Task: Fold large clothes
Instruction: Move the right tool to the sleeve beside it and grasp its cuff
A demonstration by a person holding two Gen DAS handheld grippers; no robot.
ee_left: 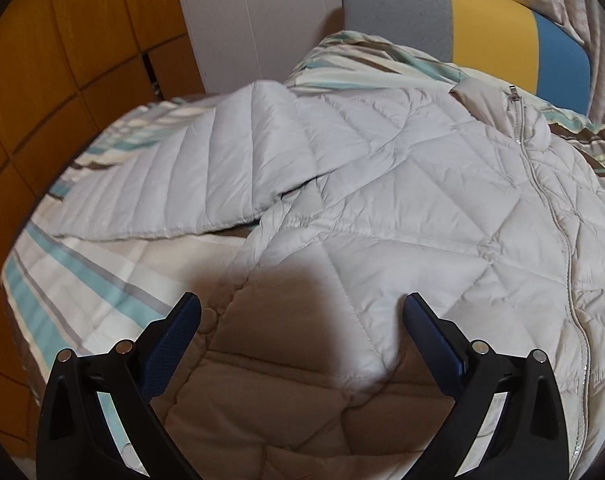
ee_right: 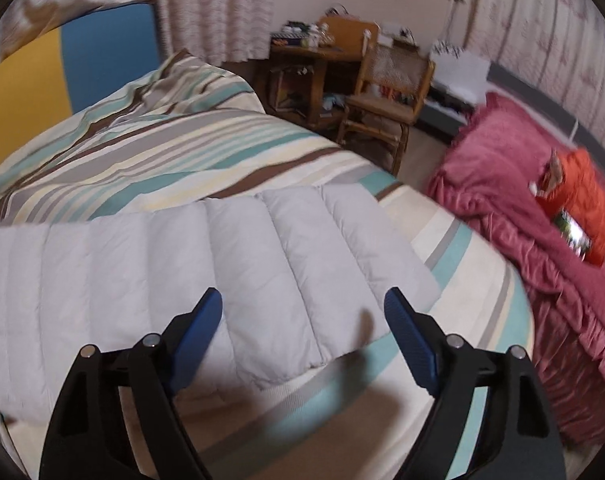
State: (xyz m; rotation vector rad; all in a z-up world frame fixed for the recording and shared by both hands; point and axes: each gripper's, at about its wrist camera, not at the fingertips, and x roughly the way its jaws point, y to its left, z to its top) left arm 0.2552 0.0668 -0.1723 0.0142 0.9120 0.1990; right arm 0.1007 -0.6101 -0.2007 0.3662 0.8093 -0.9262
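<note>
Our left tool point(ee_left: 301, 310) hangs released over the hem of the quilted jacket point(ee_left: 382, 184), spread zipped on the striped bed point(ee_left: 82, 280). Our right tool point(ee_right: 303, 306), also released, hovers above its sleeve point(ee_right: 222, 248), reaching toward 3 o'clock. We judge it light, puffy and slippery, so we should pinch cuff and hem seams.

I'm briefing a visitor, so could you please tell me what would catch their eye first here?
A pale quilted jacket lies spread, zipped, on the striped bedcover, one sleeve stretched sideways. Both the left tool and right tool hover open above it. A pink-covered bed stands alongside.
</note>
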